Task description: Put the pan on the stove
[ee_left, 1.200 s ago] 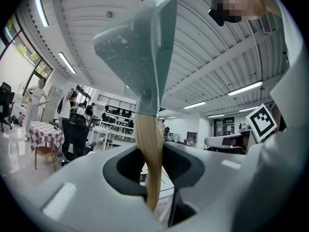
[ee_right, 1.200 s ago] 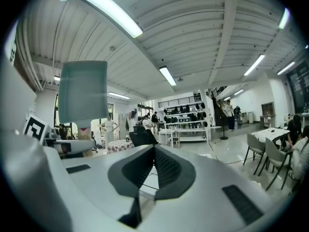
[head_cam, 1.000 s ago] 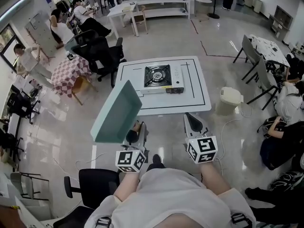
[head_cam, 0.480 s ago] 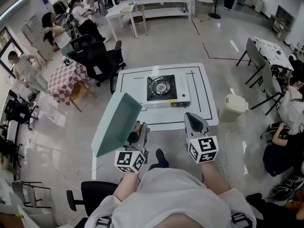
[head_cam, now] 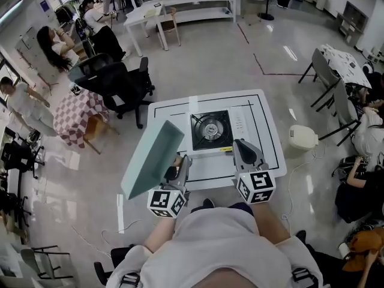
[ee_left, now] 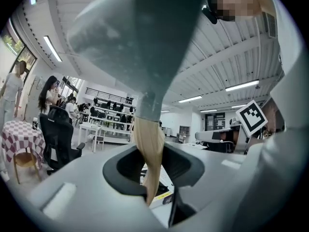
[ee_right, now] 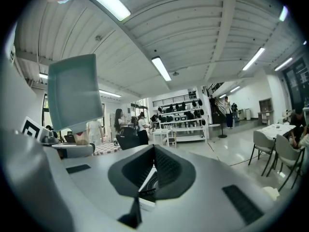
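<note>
Left claw: my left claw (head_cam: 179, 162) is clamped on the pale wooden handle (ee_left: 148, 151) of the pan. The handle runs up between the pads, in the left gripper view.
Pan: a square, pale green pan (head_cam: 153, 158) is held up in the air and tipped steeply on edge. It stands at about 11 o'clock from my left claw and touches neither table nor stove.
Pan from the right side: in the right gripper view it shows as a square plate (ee_right: 75, 91) high at 10 o'clock.
Right claw: my right claw (head_cam: 246, 150) has its tips drawn together with nothing between them. It hangs over the table's near edge.
Stove: a portable single-burner gas stove (head_cam: 211, 129) sits on the table at 12 o'clock, between my two claws and beyond them. Its burner is bare.
Table: a white table (head_cam: 264, 155) with dark lines marked on top. The pan hangs at its 8 o'clock corner.
Around: a black office chair (head_cam: 114, 80) stands at 10 o'clock. A small table with a checked cloth (head_cam: 75, 113) stands at 9 o'clock.
</note>
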`<state>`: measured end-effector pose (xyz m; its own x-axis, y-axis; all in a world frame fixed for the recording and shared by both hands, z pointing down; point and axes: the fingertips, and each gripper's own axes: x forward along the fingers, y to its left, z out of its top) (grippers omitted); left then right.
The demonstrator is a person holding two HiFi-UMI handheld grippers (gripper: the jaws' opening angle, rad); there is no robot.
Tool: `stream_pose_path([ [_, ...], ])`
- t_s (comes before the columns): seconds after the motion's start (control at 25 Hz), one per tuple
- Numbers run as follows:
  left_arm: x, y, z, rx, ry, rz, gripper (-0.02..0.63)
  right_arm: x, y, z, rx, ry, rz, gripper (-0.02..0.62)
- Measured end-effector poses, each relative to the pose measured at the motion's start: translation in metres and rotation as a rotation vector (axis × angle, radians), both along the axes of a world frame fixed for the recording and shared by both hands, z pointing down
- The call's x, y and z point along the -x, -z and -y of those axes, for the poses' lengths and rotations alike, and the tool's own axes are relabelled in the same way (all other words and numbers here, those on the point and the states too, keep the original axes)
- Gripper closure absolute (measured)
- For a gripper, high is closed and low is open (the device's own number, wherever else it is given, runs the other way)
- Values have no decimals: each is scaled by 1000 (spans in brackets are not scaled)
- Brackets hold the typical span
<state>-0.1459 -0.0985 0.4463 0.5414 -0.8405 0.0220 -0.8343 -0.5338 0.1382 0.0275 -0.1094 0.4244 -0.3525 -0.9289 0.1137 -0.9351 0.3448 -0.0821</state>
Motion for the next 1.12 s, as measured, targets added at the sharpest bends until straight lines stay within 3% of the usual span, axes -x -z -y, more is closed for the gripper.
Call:
stream_pose_path([
  [0.36, -14, -10, 47, 44, -22, -4, 499, -16, -2, 39, 30, -7, -14, 588],
  [1.12, -68, -62, 81, 219, -119, -28, 499, -55, -9, 73, 63, 15, -21, 588],
])
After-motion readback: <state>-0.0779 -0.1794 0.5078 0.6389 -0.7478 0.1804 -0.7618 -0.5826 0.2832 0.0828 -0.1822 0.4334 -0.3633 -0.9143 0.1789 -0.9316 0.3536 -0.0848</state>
